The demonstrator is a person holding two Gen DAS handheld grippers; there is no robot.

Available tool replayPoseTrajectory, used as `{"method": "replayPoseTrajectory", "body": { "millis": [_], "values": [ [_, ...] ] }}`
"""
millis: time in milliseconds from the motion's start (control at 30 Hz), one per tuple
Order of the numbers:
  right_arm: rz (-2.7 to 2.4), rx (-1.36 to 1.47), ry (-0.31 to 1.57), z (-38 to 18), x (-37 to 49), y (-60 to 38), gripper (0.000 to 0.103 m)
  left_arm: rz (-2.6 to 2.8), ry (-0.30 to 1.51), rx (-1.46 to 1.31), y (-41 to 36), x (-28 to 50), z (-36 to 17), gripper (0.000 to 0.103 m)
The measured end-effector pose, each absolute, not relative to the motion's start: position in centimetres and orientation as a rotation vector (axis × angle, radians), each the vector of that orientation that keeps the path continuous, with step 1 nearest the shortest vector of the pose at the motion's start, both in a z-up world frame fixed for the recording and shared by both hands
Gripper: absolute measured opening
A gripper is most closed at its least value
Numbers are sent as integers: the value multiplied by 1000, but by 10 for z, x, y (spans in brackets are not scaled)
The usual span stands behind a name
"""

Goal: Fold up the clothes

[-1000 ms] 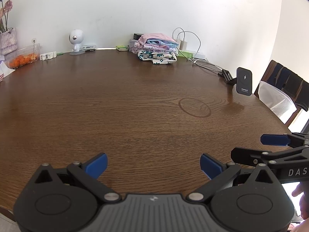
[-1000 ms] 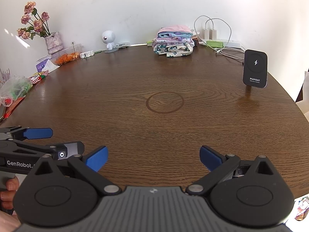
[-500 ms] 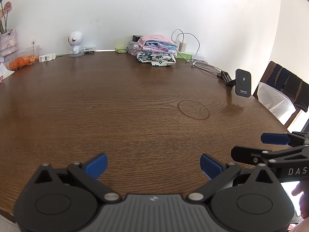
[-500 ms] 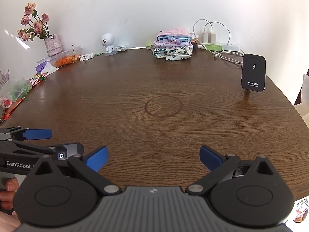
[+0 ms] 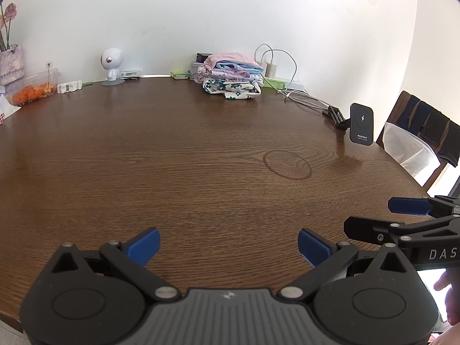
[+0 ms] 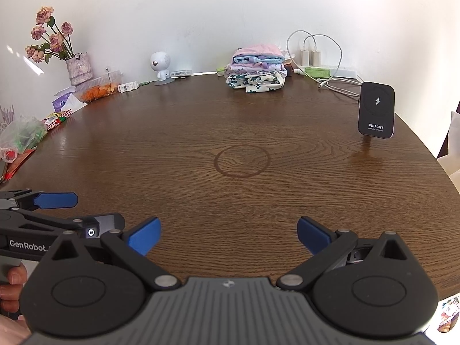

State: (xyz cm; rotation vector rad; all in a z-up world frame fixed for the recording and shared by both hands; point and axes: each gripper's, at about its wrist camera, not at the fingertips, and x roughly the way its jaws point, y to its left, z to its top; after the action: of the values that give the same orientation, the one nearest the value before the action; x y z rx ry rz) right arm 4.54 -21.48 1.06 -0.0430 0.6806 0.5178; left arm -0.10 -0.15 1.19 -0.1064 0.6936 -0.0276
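A stack of folded clothes (image 5: pixel 231 76) (image 6: pixel 256 69), pink on top and a floral piece at the bottom, sits at the far edge of the round brown table (image 5: pixel 201 155) (image 6: pixel 230 120) by the wall. My left gripper (image 5: pixel 227 245) hovers open over the near table edge, nothing between its blue pads. My right gripper (image 6: pixel 227 234) is likewise open and empty at the near edge. Each gripper shows in the other's view: the right gripper (image 5: pixel 408 215) at the right side, the left gripper (image 6: pixel 54 210) at the left side. Both are far from the clothes.
A black wireless charger stand (image 5: pixel 361 123) (image 6: pixel 376 110) stands at the right. Cables and plugs (image 6: pixel 322 66) lie behind it. A white robot figurine (image 6: pixel 161 64), a tray of orange food (image 6: pixel 99 87), a flower vase (image 6: pixel 79 67) and snack bags (image 6: pixel 20 138) line the left. A chair (image 5: pixel 419 138) stands to the right.
Both grippers have drawn back slightly from the table's far side and tilted, so the clothes stack sits a bit lower and smaller in view. Jaws stay open.
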Motion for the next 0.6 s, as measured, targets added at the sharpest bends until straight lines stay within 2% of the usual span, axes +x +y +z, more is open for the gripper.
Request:
{"method": "replayPoseTrajectory", "body": {
  "millis": [600],
  "values": [
    [520, -43, 682, 8, 47, -216, 103, -22, 694, -105, -3, -1, 11, 102]
  ]
}}
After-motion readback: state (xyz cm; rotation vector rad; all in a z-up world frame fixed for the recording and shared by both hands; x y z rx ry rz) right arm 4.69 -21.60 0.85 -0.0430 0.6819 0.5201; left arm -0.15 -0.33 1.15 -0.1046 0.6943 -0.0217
